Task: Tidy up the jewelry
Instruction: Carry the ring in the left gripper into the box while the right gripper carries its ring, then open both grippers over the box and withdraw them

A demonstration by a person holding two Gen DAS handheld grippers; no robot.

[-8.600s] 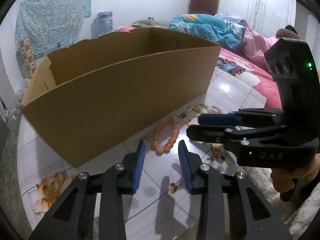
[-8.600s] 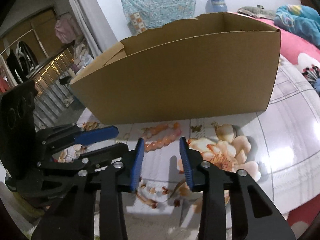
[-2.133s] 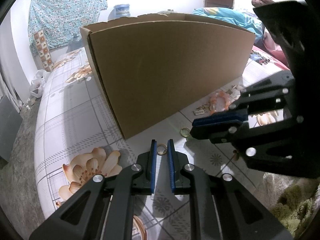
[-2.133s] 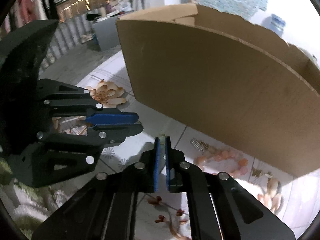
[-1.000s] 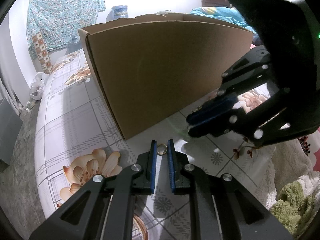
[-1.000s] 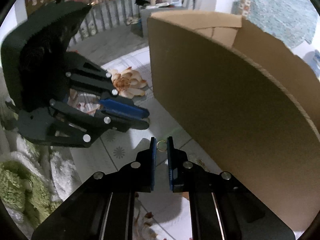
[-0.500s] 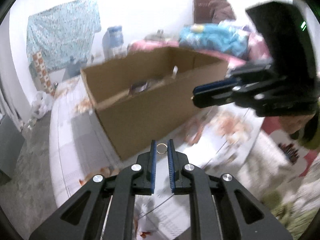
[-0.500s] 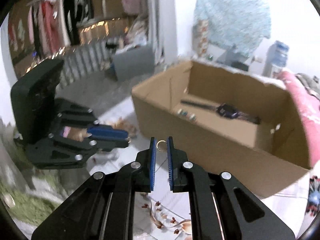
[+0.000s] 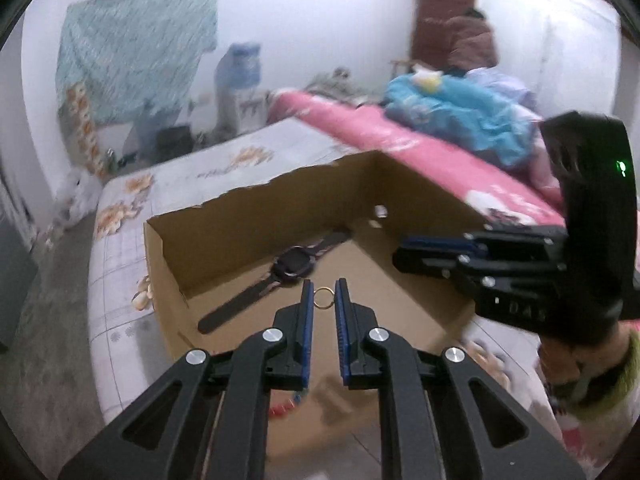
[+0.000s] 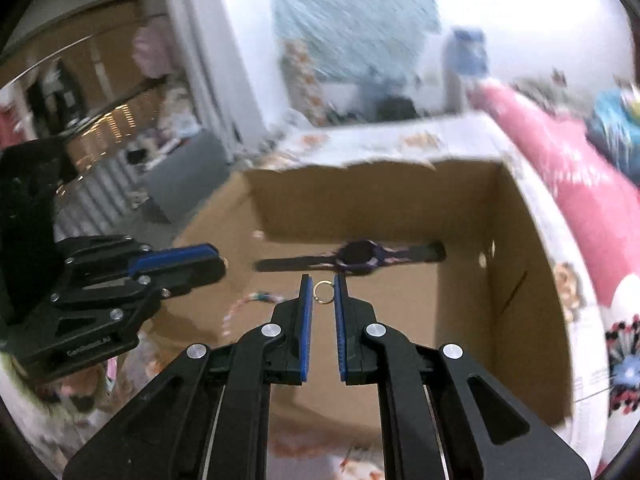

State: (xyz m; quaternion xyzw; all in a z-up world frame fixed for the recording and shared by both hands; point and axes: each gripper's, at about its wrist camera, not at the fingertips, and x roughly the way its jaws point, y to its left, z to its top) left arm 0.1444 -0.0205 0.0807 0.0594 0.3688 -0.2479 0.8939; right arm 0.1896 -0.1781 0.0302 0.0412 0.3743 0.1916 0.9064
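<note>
Gold, thin and small, a ring (image 9: pixel 322 297) is sitting pinched at the very tips of the left gripper (image 9: pixel 322 300), whose jaws are standing narrow around it, and a second ring (image 10: pixel 322 293) is being held the same way by the right gripper (image 10: pixel 322 294). Both grippers are hanging above the open cardboard box (image 9: pixel 256 216), tilted down toward its floor, where a dark wristwatch (image 9: pixel 294 268) is lying; in the right wrist view a beaded bracelet (image 10: pixel 240 308) is also showing, blurred, low on the box's left side.

Each ring is being gripped only by its outer edge, right at the jaw tips, so I judge the hold to be slight: a jolt or twist could be letting a ring slip and fall early. Released from this height, a ring could be bouncing or rolling on the cardboard, or landing outside on the flowered surface (image 9: pixel 120 240), where the busy pattern would be hiding it. The two grippers are also working close together over one opening, so a careless descent could be knocking one against the other or against the box's rim.
</note>
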